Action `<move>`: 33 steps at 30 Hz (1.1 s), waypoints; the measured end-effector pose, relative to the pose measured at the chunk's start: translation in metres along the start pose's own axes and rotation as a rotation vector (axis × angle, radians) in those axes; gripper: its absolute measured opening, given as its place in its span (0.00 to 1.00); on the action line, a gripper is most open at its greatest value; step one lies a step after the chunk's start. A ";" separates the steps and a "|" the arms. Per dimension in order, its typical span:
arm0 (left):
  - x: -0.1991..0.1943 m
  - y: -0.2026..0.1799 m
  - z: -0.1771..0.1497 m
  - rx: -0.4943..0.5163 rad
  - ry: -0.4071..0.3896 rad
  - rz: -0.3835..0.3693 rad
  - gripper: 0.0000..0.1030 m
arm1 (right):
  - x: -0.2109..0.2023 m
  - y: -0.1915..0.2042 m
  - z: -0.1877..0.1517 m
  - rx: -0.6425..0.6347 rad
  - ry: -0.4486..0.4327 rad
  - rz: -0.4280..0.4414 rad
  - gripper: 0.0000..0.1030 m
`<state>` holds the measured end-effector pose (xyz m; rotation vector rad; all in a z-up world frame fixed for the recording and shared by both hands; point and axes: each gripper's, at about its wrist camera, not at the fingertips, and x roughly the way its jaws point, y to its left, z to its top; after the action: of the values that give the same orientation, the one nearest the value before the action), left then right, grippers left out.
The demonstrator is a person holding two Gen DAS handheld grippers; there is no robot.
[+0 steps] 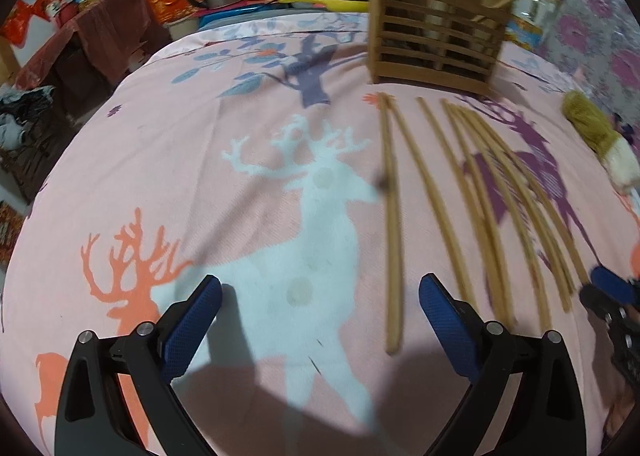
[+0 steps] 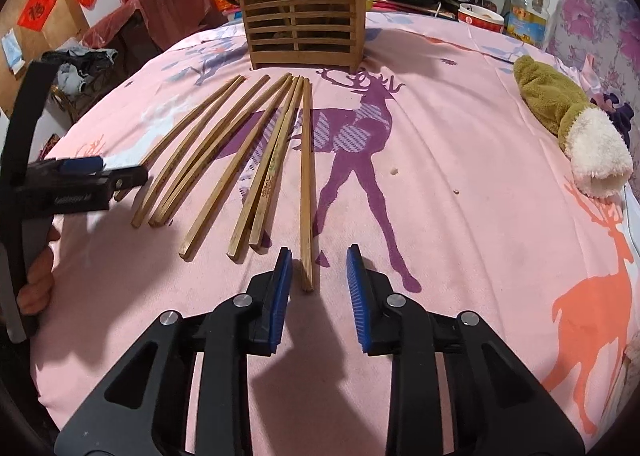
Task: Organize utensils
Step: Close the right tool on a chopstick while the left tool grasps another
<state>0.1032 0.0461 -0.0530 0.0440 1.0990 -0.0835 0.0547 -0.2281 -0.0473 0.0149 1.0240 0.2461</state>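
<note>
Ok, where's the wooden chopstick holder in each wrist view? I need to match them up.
Left wrist: wooden chopstick holder sits upper right, at the far end of the chopsticks.
Right wrist: the holder is top centre, just left of middle.
Shared landmark: the purple deer print on the pink cloth.

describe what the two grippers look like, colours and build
Both match: the left gripper and right gripper have black angular plastic arms with triangular cutouts, silver round bolts at the joints, and fingers faced with blue textured pads. No cables, markings or sleeves show.
</note>
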 end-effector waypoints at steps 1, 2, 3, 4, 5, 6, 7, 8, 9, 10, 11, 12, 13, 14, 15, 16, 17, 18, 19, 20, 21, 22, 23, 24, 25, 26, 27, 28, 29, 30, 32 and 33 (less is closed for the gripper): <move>-0.002 -0.001 -0.002 0.008 -0.004 -0.006 0.87 | 0.000 -0.001 0.000 0.006 0.002 0.004 0.27; -0.003 -0.002 -0.004 0.016 -0.007 -0.010 0.82 | 0.000 -0.002 0.000 0.010 0.002 0.008 0.27; -0.006 -0.003 -0.006 0.025 -0.015 -0.014 0.75 | 0.000 -0.002 0.000 0.009 0.002 0.007 0.27; -0.008 -0.005 -0.008 0.031 -0.021 -0.017 0.70 | 0.000 -0.001 0.000 0.007 0.002 0.005 0.27; -0.010 -0.006 -0.010 0.041 -0.030 -0.020 0.61 | 0.000 -0.001 0.000 0.004 0.001 0.002 0.27; -0.011 -0.008 -0.011 0.049 -0.034 -0.024 0.53 | 0.000 -0.002 0.000 0.003 0.001 0.001 0.27; -0.013 -0.010 -0.012 0.063 -0.040 -0.030 0.49 | 0.000 -0.001 0.000 0.004 0.001 0.001 0.27; -0.014 -0.013 -0.014 0.077 -0.044 -0.037 0.42 | 0.000 -0.001 0.000 0.005 0.001 0.002 0.27; -0.015 -0.016 -0.015 0.091 -0.048 -0.038 0.36 | 0.000 -0.002 0.000 0.007 0.001 0.003 0.27; -0.016 -0.019 -0.018 0.111 -0.053 -0.043 0.32 | 0.000 -0.002 0.000 0.006 0.000 0.002 0.27; -0.018 -0.023 -0.020 0.130 -0.058 -0.048 0.26 | 0.000 -0.001 -0.001 0.004 -0.001 -0.001 0.27; -0.018 -0.026 -0.021 0.142 -0.061 -0.048 0.20 | 0.000 0.000 -0.001 -0.001 -0.003 -0.006 0.27; -0.019 -0.029 -0.023 0.157 -0.065 -0.050 0.17 | 0.000 0.001 -0.002 -0.008 -0.004 -0.012 0.27; -0.020 -0.031 -0.024 0.168 -0.067 -0.053 0.12 | 0.000 0.002 -0.003 -0.012 -0.006 -0.016 0.27; -0.020 -0.033 -0.024 0.178 -0.068 -0.058 0.08 | 0.000 0.003 -0.003 -0.017 -0.007 -0.017 0.26; -0.020 -0.033 -0.025 0.181 -0.069 -0.061 0.07 | -0.001 0.004 -0.003 -0.023 -0.008 -0.014 0.24; -0.020 -0.033 -0.025 0.181 -0.069 -0.062 0.07 | -0.001 0.005 -0.003 -0.027 -0.008 -0.008 0.15; -0.020 -0.033 -0.024 0.178 -0.069 -0.065 0.07 | -0.001 0.006 -0.003 -0.033 -0.009 -0.004 0.09; -0.020 -0.031 -0.024 0.170 -0.069 -0.073 0.07 | -0.001 0.008 -0.003 -0.037 -0.010 -0.003 0.07; -0.020 -0.030 -0.023 0.162 -0.070 -0.078 0.07 | -0.002 0.009 -0.004 -0.038 -0.011 -0.003 0.07; -0.021 -0.028 -0.023 0.153 -0.072 -0.082 0.07 | -0.002 0.008 -0.004 -0.037 -0.014 -0.004 0.07; -0.022 -0.026 -0.022 0.142 -0.076 -0.086 0.06 | -0.004 0.008 -0.003 -0.033 -0.022 -0.004 0.07; -0.024 -0.024 -0.021 0.132 -0.085 -0.090 0.06 | -0.005 0.007 -0.003 -0.030 -0.029 -0.005 0.06; -0.025 -0.023 -0.021 0.128 -0.091 -0.092 0.06 | -0.007 0.007 -0.002 -0.026 -0.040 -0.006 0.06; -0.028 -0.022 -0.021 0.120 -0.105 -0.096 0.06 | -0.010 0.006 -0.002 -0.022 -0.057 -0.005 0.06; -0.032 -0.021 -0.020 0.116 -0.120 -0.096 0.06 | -0.013 0.006 -0.001 -0.019 -0.070 -0.003 0.06; -0.036 -0.020 -0.020 0.114 -0.139 -0.093 0.06 | -0.016 0.006 -0.001 -0.017 -0.084 0.000 0.06; -0.039 -0.021 -0.020 0.113 -0.152 -0.090 0.06 | -0.020 0.006 0.000 -0.015 -0.105 0.001 0.06; -0.042 -0.021 -0.020 0.112 -0.165 -0.088 0.06 | -0.022 0.006 0.001 -0.014 -0.115 0.000 0.06; -0.044 -0.021 -0.020 0.111 -0.177 -0.087 0.06 | -0.026 0.005 0.001 -0.012 -0.137 -0.001 0.06; -0.051 -0.021 -0.018 0.104 -0.209 -0.072 0.06 | -0.032 0.004 0.002 -0.006 -0.169 0.000 0.06; -0.055 -0.020 -0.016 0.098 -0.225 -0.068 0.06 | -0.038 0.003 0.003 0.002 -0.194 0.001 0.06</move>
<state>0.0619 0.0302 -0.0111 0.0835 0.8710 -0.1986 0.0380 -0.2328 -0.0137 0.0406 0.8309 0.2400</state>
